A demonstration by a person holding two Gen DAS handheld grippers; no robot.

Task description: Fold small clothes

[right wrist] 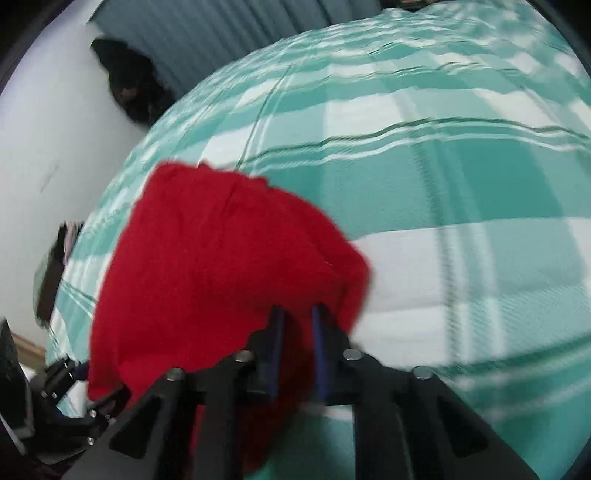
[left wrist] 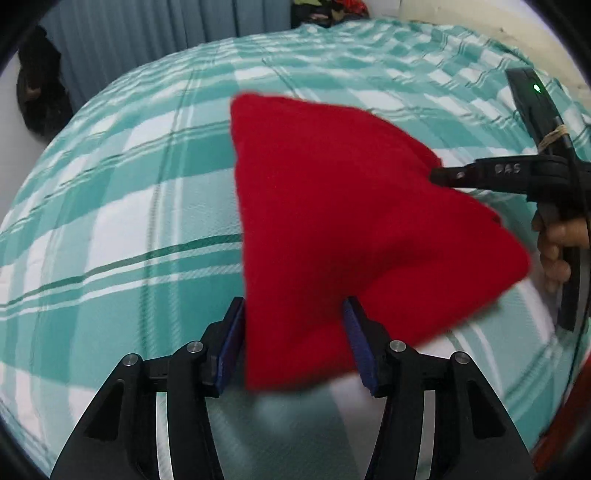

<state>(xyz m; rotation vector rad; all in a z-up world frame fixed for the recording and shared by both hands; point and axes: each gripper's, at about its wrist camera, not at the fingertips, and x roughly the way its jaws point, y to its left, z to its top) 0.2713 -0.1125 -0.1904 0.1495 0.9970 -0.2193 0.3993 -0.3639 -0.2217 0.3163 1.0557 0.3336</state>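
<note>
A small red garment (left wrist: 332, 229) hangs stretched above a bed with a teal and white checked sheet (left wrist: 129, 206). My left gripper (left wrist: 295, 332) has its jaws set wide, with the cloth's near edge between the blue pads. My right gripper (left wrist: 439, 175) comes in from the right in the left wrist view and pinches the garment's far right corner. In the right wrist view the right gripper (right wrist: 298, 328) has its pads close together on the red garment (right wrist: 221, 266), which drapes to the left over the left gripper (right wrist: 70, 373).
The checked sheet (right wrist: 443, 184) covers the whole bed. A white wall (right wrist: 48, 147) and a dark object (right wrist: 129, 88) lie beyond the bed's left edge. Grey-blue curtains (left wrist: 147, 33) hang behind, with a pile of clothes (left wrist: 328, 11) at the far end.
</note>
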